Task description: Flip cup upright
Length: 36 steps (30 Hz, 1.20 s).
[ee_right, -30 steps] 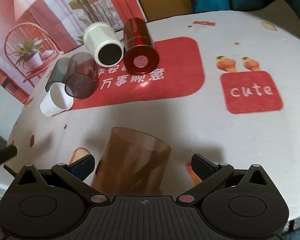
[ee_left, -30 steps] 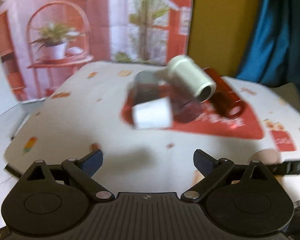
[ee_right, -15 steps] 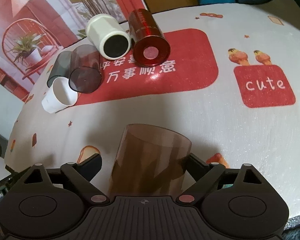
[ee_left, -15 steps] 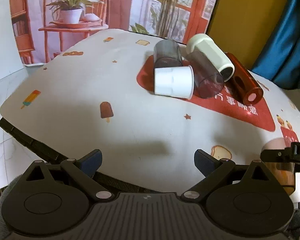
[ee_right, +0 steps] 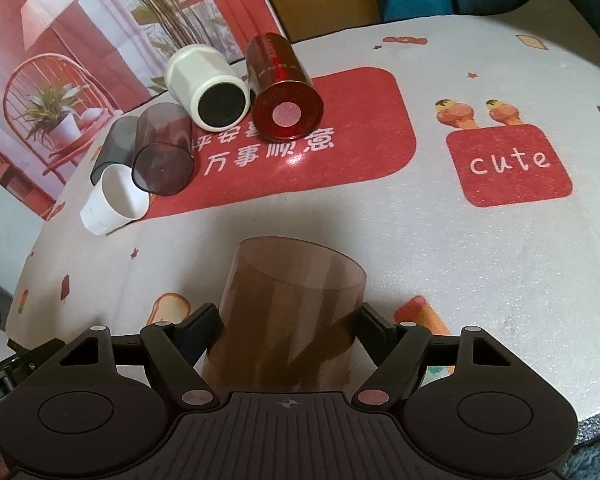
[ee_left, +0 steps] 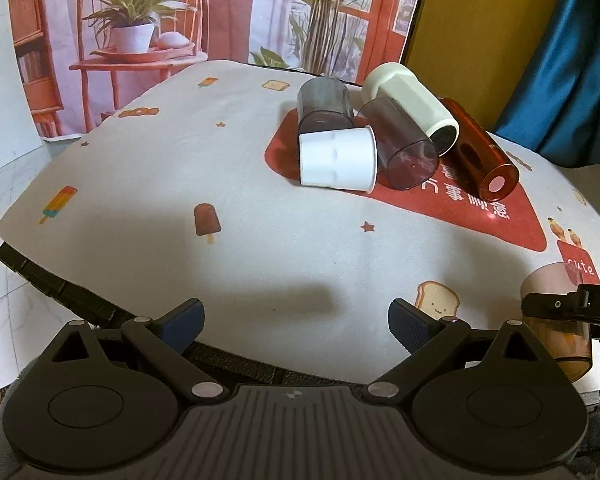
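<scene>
A clear brown cup (ee_right: pixel 292 312) stands bottom-up near the table's front edge. My right gripper (ee_right: pixel 290 326) is shut on it, one finger pressed against each side. The same cup (ee_left: pixel 556 320) shows at the far right of the left wrist view, with the right gripper's black finger across it. My left gripper (ee_left: pixel 296 316) is open and empty, low over the table's front left edge. Further back, several cups lie on their sides in a cluster: a white cup (ee_left: pixel 336 158), two smoky clear cups (ee_left: pixel 400 144), a cream cup (ee_left: pixel 410 100) and a red cup (ee_left: pixel 478 152).
The table wears a white cloth (ee_right: pixel 440 248) with a large red patch (ee_right: pixel 320 140) and a smaller red "cute" patch (ee_right: pixel 508 164). A printed backdrop (ee_left: pixel 180 20) hangs behind. The table's front edge (ee_left: pixel 80 300) lies just ahead of my left gripper.
My right gripper has moved in and closed its fingers on the brown cup. My left gripper has drawn back and lower, away from the cluster of cups, still open.
</scene>
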Motion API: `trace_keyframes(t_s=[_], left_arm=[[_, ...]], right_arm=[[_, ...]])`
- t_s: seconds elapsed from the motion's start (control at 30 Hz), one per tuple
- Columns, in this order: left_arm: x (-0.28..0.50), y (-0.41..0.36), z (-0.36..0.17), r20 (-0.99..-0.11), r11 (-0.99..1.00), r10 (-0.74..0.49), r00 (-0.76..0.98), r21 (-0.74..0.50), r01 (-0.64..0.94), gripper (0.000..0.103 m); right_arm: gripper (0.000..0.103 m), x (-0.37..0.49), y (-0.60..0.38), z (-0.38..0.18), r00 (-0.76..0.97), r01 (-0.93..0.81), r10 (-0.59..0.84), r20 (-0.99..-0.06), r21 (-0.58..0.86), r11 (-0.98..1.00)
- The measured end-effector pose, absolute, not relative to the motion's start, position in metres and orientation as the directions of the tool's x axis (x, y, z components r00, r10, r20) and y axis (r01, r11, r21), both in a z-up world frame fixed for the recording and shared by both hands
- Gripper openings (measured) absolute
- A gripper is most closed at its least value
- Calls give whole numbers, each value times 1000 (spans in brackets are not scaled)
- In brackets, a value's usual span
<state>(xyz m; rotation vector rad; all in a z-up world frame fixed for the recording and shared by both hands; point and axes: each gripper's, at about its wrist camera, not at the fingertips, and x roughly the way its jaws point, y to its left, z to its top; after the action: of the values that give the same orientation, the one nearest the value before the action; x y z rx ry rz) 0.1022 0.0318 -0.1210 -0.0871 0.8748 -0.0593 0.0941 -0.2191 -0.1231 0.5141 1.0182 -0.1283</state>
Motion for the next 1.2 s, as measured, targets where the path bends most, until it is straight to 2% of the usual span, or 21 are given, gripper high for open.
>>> trace_keyframes(t_s=[0.4, 0.53, 0.73, 1.03, 1.2], left_arm=[[102, 31, -121, -768, 996, -79, 635, -93, 11, 99], [102, 30, -121, -769, 996, -75, 635, -87, 12, 99], [100, 28, -121, -764, 996, -82, 640, -85, 26, 99], [100, 29, -121, -769, 997, -75, 634, -78, 22, 99], [103, 25, -123, -780, 997, -76, 621, -69, 35, 99]], right_arm=[[67, 86, -216, -104, 576, 278, 120, -808, 332, 901], [66, 89, -217, -98, 601, 267, 68, -797, 280, 922], [66, 99, -218, -92, 654, 230, -74, -753, 105, 967], [65, 110, -236, -89, 703, 268, -179, -688, 24, 963], [65, 111, -243, -98, 696, 266, -161, -700, 43, 963]])
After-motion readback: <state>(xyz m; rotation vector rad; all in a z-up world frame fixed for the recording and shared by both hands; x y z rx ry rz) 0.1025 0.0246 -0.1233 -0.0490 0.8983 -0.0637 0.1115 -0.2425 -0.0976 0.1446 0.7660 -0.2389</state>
